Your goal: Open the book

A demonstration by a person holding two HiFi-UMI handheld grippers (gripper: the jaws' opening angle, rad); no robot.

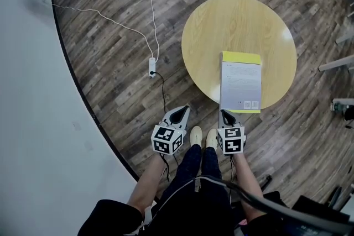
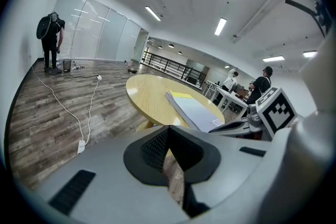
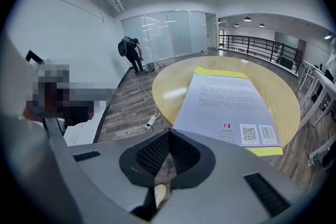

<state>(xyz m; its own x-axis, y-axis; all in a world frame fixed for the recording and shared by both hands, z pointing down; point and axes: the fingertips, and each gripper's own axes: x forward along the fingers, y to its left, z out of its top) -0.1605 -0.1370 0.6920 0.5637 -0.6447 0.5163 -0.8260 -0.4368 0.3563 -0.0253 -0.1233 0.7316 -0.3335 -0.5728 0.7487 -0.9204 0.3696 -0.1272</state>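
Head view: book (image 1: 240, 83) shut on table (image 1: 232, 25); power strip (image 1: 152, 67) on floor; left gripper (image 1: 182, 110), right gripper (image 1: 223, 113) fingers closed.

No print on the book (image 3: 226, 105) is legible.

Closed grey-and-yellow book (image 1: 240, 83), flat, table's near edge

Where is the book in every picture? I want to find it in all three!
Head view: the book lies right of centre, at the near edge of the round table.
Left gripper view: the book sits centre, a bit right.
Right gripper view: the book looks big, centre-right.
Shared landmark: the round table under it.
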